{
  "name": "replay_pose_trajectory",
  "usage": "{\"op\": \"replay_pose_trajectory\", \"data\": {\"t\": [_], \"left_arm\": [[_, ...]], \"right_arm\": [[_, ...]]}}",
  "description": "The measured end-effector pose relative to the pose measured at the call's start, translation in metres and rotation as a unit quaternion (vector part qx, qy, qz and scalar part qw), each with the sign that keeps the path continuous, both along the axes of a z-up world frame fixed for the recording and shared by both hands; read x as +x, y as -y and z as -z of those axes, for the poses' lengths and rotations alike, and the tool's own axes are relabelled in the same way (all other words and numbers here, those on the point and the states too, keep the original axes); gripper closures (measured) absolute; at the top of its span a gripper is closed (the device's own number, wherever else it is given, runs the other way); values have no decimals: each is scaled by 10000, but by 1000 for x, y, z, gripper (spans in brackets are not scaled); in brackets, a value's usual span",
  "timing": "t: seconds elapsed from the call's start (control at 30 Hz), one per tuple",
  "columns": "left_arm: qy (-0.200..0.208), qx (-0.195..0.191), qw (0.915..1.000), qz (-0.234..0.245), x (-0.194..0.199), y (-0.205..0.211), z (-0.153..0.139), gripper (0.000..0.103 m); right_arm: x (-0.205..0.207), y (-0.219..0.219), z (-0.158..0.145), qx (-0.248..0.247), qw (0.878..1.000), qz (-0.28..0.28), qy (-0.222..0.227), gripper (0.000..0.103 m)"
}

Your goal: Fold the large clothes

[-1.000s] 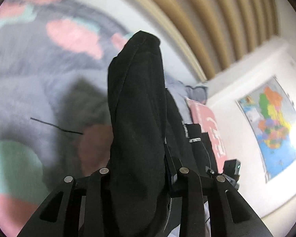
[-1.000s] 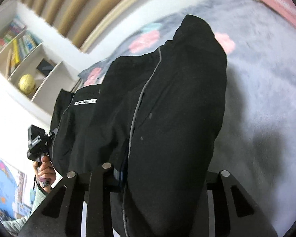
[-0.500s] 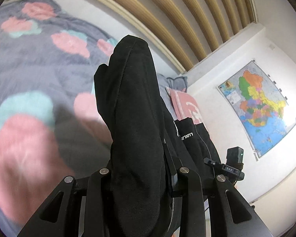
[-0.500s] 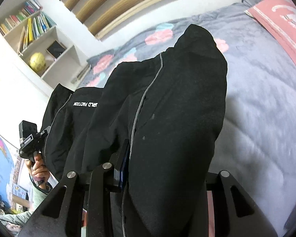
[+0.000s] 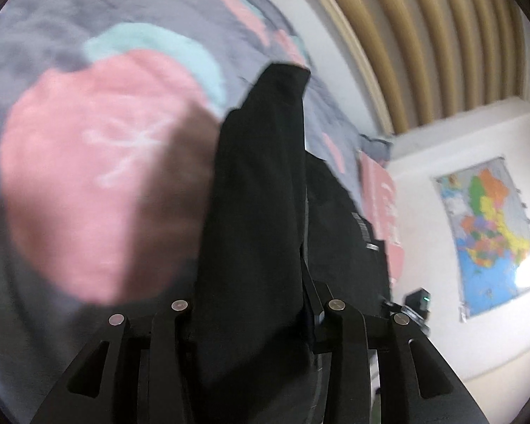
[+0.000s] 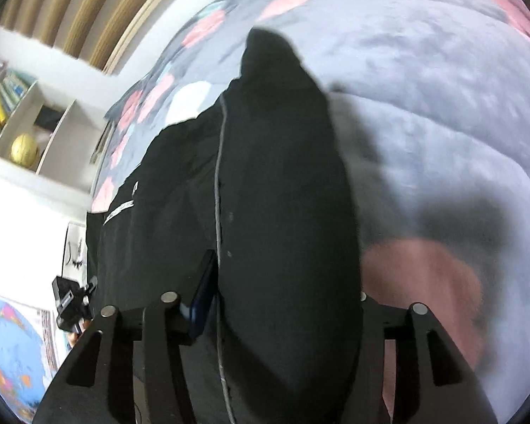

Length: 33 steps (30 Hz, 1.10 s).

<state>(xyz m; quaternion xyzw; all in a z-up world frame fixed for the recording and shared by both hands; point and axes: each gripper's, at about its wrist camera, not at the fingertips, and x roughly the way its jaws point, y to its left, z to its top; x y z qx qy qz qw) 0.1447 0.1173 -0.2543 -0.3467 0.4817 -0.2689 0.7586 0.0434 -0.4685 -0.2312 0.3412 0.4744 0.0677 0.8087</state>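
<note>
A large black garment (image 5: 258, 212) with grey piping and a white printed label hangs between both grippers above the bed. My left gripper (image 5: 254, 311) is shut on one bunched edge of it; the cloth covers the fingers. My right gripper (image 6: 282, 300) is shut on another edge of the same garment (image 6: 282, 194), which drapes over the jaws and stretches left toward the other gripper (image 6: 70, 304), seen small at the lower left. The right gripper shows in the left wrist view (image 5: 418, 300) too.
A grey bedspread (image 6: 424, 106) with pink and teal blobs (image 5: 99, 176) lies close below. A pink pillow (image 5: 381, 194) lies at the bed's end. A wooden slatted wall (image 5: 424, 35), a wall map (image 5: 491, 233) and a white bookshelf (image 6: 21, 123) with a yellow globe surround the bed.
Both grippers have tipped downward toward the bedspread with the garment still held; the bed fills more of each view and is blurred by motion.
</note>
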Motion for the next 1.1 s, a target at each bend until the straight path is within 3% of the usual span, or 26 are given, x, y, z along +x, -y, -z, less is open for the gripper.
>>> {"op": "replay_pose_trajectory", "data": {"t": [0.1, 0.2, 0.3, 0.37, 0.43, 0.53, 0.63, 0.7, 0.77, 0.87, 0.97, 1.1], "left_arm": [[337, 471, 9982, -127, -10, -4, -18, 65], [997, 1284, 9862, -319, -28, 1, -59, 65], [1729, 1607, 9716, -187, -50, 17, -101, 65], [2065, 1657, 9643, -34, -61, 35, -121, 63], [2205, 1697, 9603, 196, -64, 59, -131, 59], [2052, 1843, 9602, 436, -62, 83, -120, 56], [1590, 2196, 9609, 557, -50, 109, -89, 56], [995, 2337, 9652, 615, -37, 119, -57, 57], [827, 2476, 9626, 724, -33, 125, -41, 57], [831, 2374, 9653, 707, -32, 122, -41, 57], [870, 2477, 9629, 619, -35, 124, -47, 57], [1138, 3050, 9442, 506, -52, 134, -79, 56]], "right_arm": [[-12, -2, -12, -374, 9992, 135, 55, 47], [-24, -12, -37, -1157, 9929, 236, 147, 44], [-38, -38, -76, -2655, 9623, 466, 370, 42], [-45, -52, -97, -3154, 9449, 651, 591, 36], [-56, -53, -110, -2999, 9480, 597, 882, 35], [-52, -71, -113, -2360, 9652, 198, 1110, 27], [-36, -98, -85, -2077, 9755, -216, 688, 25], [-25, -117, -61, -2366, 9701, -393, 380, 25], [-14, -125, -33, -2530, 9665, -440, -33, 26], [-9, -131, -20, -2749, 9609, -326, -72, 25], [-8, -128, -26, -2725, 9619, -219, -83, 25], [-17, -126, -58, -2597, 9654, -86, 227, 25]]}}
